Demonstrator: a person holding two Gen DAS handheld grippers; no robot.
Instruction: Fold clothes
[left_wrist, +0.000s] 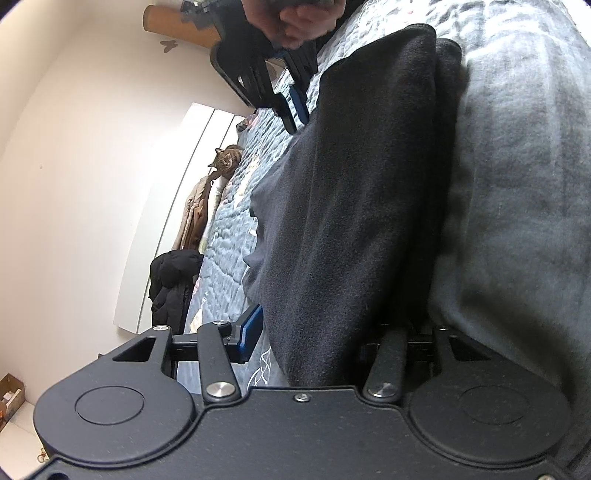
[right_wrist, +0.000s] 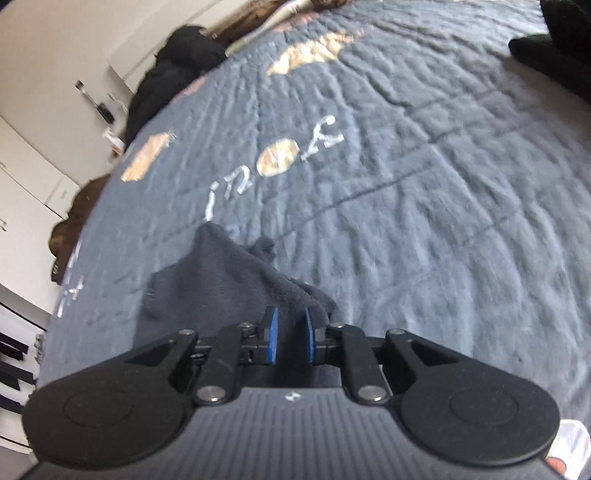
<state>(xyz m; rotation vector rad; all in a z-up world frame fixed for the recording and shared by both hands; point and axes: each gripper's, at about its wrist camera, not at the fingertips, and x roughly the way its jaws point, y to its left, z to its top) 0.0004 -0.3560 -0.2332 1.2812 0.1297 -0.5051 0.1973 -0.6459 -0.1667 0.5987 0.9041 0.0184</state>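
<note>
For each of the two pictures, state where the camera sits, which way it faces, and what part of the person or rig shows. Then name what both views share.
Left wrist: sits on the left gripper, rolled sideways, looking along the bed; dark fleece garment fills the wide-open jaws; the other gripper and a hand show at top; a cat lies far off.
Right wrist: sits on the right gripper, looking down over the quilt; jaws nearly closed on a corner of the garment.
Shared: garment, quilt, black jacket.

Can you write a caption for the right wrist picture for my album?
Right gripper pinching a dark fleece garment over a blue quilted bedspread.
</note>
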